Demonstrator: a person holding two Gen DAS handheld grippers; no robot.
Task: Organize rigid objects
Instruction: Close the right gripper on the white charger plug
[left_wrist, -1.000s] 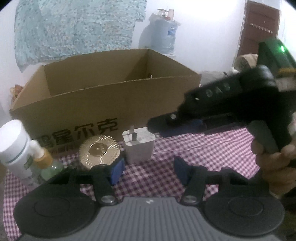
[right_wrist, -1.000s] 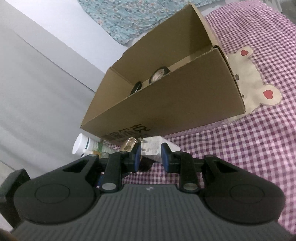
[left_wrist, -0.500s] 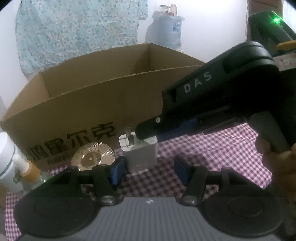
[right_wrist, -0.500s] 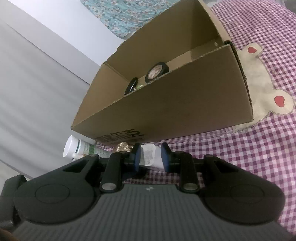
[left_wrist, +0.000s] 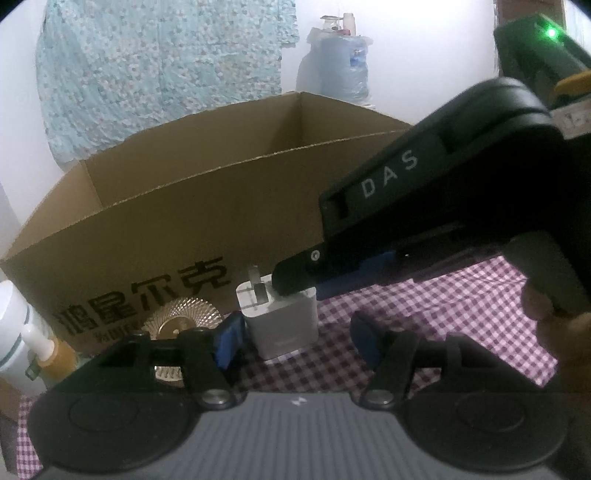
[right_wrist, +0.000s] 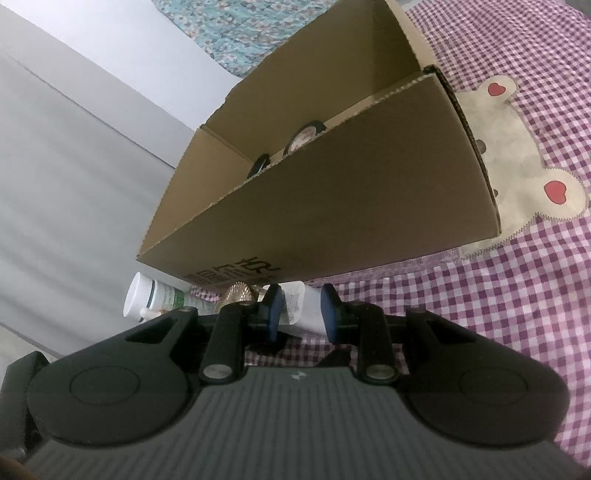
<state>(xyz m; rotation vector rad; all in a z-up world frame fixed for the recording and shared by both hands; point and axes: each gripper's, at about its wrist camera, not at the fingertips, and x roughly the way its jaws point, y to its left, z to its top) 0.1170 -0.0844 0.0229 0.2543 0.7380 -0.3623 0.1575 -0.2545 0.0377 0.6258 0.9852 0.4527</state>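
White charger (right_wrist: 301, 308): we have it between the right gripper (right_wrist: 302, 314) pads, jaws nearly together on its sides, just before the cardboard box (right_wrist: 332, 206). Left gripper (left_wrist: 295, 338): fingers apart, empty, charger just ahead. We should confirm a square grip before lifting over the box wall.

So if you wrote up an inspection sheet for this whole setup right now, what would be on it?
Surface: purple-and-white checked cloth with a beige bear patch.
Job's things: white plug-in charger standing in front of the open brown cardboard box; black tape rolls inside the box.
Clutter: ribbed gold disc, white plastic bottle and small amber dropper bottle, all beside the box.
Grippers: left claw open, charger just ahead of it; right claw appears closed on the charger.
Cables: nothing seen.
Surroundings: blue floral fabric on a white wall, blue water jug.
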